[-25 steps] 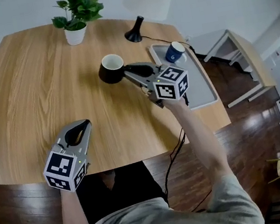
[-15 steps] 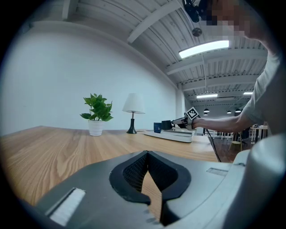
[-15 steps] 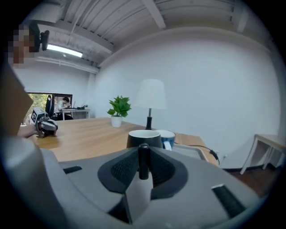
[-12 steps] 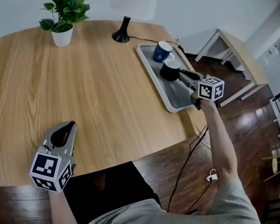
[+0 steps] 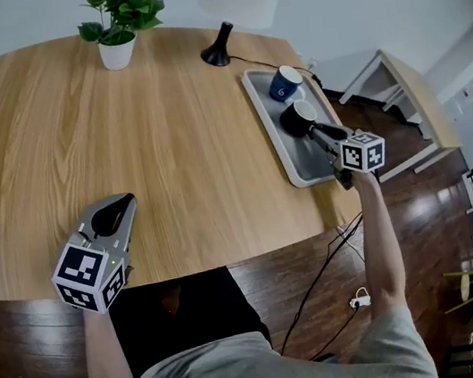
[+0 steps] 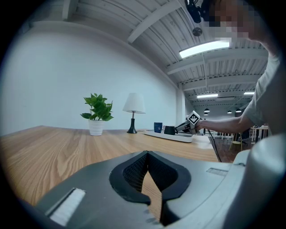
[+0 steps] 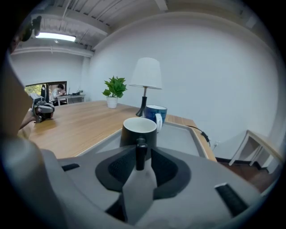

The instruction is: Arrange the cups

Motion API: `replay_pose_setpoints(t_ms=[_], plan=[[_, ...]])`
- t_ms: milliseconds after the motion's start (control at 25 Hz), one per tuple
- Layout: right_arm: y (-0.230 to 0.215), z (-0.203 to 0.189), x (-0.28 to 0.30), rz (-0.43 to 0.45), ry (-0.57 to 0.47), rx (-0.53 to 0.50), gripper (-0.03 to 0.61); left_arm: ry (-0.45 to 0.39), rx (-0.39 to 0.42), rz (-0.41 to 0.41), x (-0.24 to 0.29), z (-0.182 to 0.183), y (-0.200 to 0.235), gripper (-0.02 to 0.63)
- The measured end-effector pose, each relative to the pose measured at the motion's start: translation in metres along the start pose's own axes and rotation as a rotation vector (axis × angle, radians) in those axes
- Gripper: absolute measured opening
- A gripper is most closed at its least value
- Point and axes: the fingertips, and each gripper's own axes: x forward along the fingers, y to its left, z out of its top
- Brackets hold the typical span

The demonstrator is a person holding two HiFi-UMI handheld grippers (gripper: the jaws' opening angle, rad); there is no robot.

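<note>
Two cups stand on the grey tray at the right edge of the surface. The black cup sits upright, and the blue cup is just beyond it, near but seemingly not touching. The black cup's handle points back toward my right tool and stands between its jaws, which have just been opening. A sliver of gap shows on each side, so I read the pads as off it, though the gap is slim and I may be missing a light touch. My left tool hovers over the near edge of the surface, well apart from the tray, jaws closed together on nothing. I see no other cup on the surface, so I judge the arranging nearly done. What is left is backing the right tool off the handle without tipping the cup.
</note>
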Motion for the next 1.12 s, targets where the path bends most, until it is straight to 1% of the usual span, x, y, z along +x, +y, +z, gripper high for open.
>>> replay_pose_setpoints(t_ms=[40, 120, 160, 200, 280, 320, 400, 440, 520, 600, 640, 680, 760, 840, 960, 1040, 1120], plan=[[-0.003, -0.001, -0.003, -0.019, 0.016, -0.002, 0.151, 0.000, 0.000, 0.002, 0.001, 0.000, -0.001, 0.009], [-0.009, -0.001, -0.014, -0.054, 0.021, 0.000, 0.156, 0.000, 0.001, 0.005, 0.004, 0.002, -0.002, 0.009], [-0.011, 0.002, -0.024, -0.074, 0.008, 0.002, 0.156, 0.000, 0.002, 0.004, 0.006, 0.002, -0.004, 0.009], [-0.010, 0.007, -0.035, -0.096, -0.022, 0.002, 0.155, 0.000, 0.004, 0.002, 0.007, 0.003, -0.004, 0.009], [0.014, 0.032, -0.061, -0.112, -0.144, -0.007, 0.121, 0.001, 0.009, -0.005, 0.007, 0.003, -0.005, 0.009], [0.039, 0.050, -0.072, -0.090, -0.224, -0.022, 0.103, 0.001, 0.011, -0.009, 0.006, 0.003, -0.005, 0.009], [0.108, 0.082, -0.084, 0.015, -0.368, -0.074, 0.103, -0.002, 0.014, -0.017, 0.004, 0.003, -0.004, 0.009], [0.148, 0.091, -0.084, 0.086, -0.416, -0.105, 0.103, -0.004, 0.016, -0.021, 0.003, 0.003, -0.004, 0.009], [0.226, 0.093, -0.075, 0.232, -0.459, -0.158, 0.103, -0.005, 0.016, -0.028, 0.001, 0.001, -0.004, 0.009], [0.291, 0.085, -0.058, 0.349, -0.462, -0.196, 0.100, -0.007, 0.015, -0.031, -0.002, -0.001, -0.005, 0.009], [0.316, 0.080, -0.049, 0.388, -0.456, -0.211, 0.100, -0.010, 0.014, -0.030, -0.002, -0.001, -0.005, 0.009], [0.334, 0.077, -0.041, 0.415, -0.451, -0.217, 0.100, -0.012, 0.011, -0.029, -0.002, -0.002, -0.005, 0.009], [0.358, 0.071, -0.028, 0.452, -0.443, -0.193, 0.100, -0.013, 0.007, -0.027, -0.001, -0.002, -0.004, 0.009], [0.370, 0.066, -0.019, 0.469, -0.428, -0.172, 0.100, -0.011, 0.007, -0.033, -0.001, -0.002, -0.005, 0.009], [0.369, 0.064, -0.012, 0.458, -0.400, -0.146, 0.098, -0.008, 0.005, -0.048, -0.001, -0.002, -0.009, 0.009], [0.361, 0.062, -0.008, 0.449, -0.382, -0.102, 0.098, 0.000, 0.003, -0.065, 0.001, -0.004, -0.015, 0.009], [0.354, 0.061, -0.004, 0.451, -0.381, -0.036, 0.098, 0.009, 0.007, -0.092, 0.005, -0.006, -0.023, 0.008]])
